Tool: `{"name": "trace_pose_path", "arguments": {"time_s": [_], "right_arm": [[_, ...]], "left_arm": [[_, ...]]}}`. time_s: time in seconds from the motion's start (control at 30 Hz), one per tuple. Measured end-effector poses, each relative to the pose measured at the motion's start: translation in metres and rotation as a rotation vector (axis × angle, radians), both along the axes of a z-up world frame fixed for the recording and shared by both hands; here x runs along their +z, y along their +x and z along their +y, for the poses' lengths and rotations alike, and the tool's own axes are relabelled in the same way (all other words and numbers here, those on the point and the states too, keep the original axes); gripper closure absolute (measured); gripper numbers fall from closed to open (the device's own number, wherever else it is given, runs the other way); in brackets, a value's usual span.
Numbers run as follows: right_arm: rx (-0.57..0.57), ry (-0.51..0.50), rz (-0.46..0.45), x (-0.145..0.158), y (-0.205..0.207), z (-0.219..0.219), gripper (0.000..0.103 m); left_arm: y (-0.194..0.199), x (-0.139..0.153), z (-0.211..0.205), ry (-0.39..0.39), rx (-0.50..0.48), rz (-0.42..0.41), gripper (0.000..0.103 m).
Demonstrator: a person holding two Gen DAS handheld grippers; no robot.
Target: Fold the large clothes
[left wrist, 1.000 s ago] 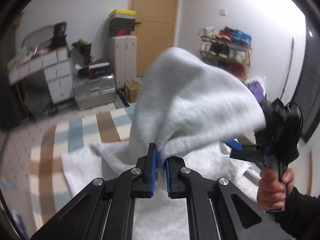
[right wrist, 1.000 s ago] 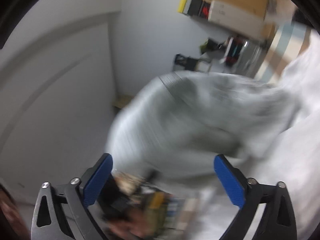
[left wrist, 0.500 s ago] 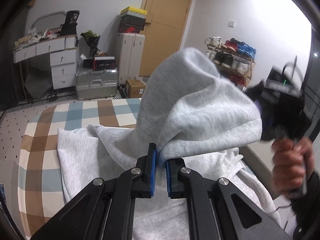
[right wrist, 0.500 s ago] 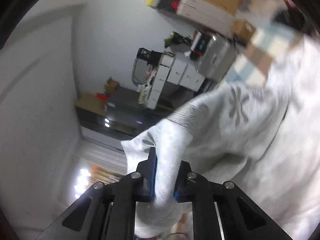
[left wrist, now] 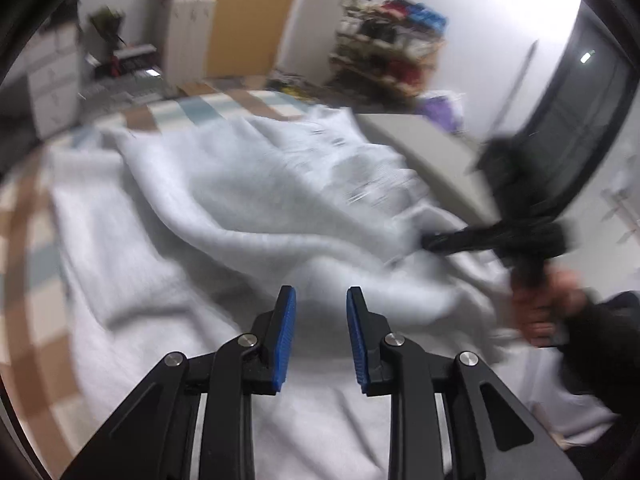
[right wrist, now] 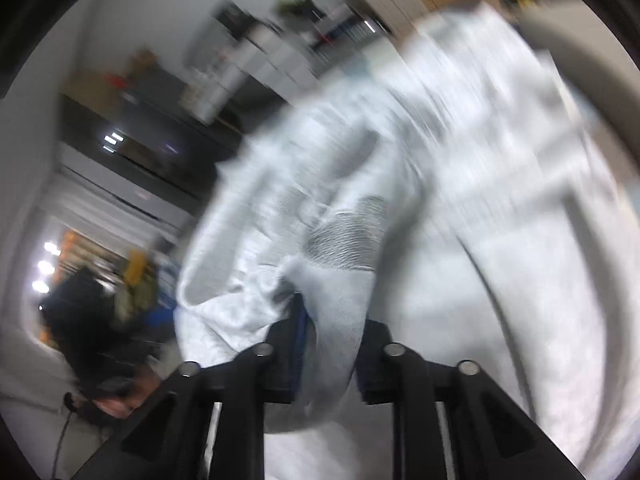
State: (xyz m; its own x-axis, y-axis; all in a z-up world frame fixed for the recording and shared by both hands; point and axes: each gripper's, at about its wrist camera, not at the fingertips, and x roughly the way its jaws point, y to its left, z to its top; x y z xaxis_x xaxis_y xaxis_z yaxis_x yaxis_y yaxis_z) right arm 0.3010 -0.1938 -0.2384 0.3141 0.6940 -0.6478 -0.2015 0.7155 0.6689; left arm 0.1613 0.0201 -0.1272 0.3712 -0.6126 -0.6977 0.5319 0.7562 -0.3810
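Fabric of the hoodie (left wrist: 248, 184) lies ahead of the left gripper (left wrist: 321, 300), its jaws opening and empty; the right gripper (right wrist: 330, 320), at right of that frame, loosens around the sleeve cuff (right wrist: 340, 264).

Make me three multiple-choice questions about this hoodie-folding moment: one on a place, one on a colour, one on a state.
1. Where does the grey hoodie lie?
A. on the checked bedcover
B. on a chair
C. on a hanger

2. What colour are the left gripper pads?
A. red
B. blue
C. yellow

3. What is between the left jaws?
A. a sleeve
B. the hood
C. nothing

Answers:
1 A: brown, blue and cream checks show around the spread cloth.
2 B: both pads are blue.
3 C: the jaws are opening with a bare gap, while the right gripper has the ribbed cuff end of the sleeve between its jaws.
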Motion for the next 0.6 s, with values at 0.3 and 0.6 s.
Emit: {"name": "trace_pose_path", "arguments": {"time_s": [0.3, 0.6], "right_arm": [[-0.063, -0.044, -0.118, 0.001, -0.027, -0.014, 0.050], [-0.157, 0.034, -0.133, 0.007, -0.056, -0.053, 0.044]], "left_arm": [[0.033, 0.018, -0.021, -0.170, 0.062, 0.025, 0.005], [0.099, -0.055, -0.086, 0.052, 0.108, 0.276, 0.091]]}}
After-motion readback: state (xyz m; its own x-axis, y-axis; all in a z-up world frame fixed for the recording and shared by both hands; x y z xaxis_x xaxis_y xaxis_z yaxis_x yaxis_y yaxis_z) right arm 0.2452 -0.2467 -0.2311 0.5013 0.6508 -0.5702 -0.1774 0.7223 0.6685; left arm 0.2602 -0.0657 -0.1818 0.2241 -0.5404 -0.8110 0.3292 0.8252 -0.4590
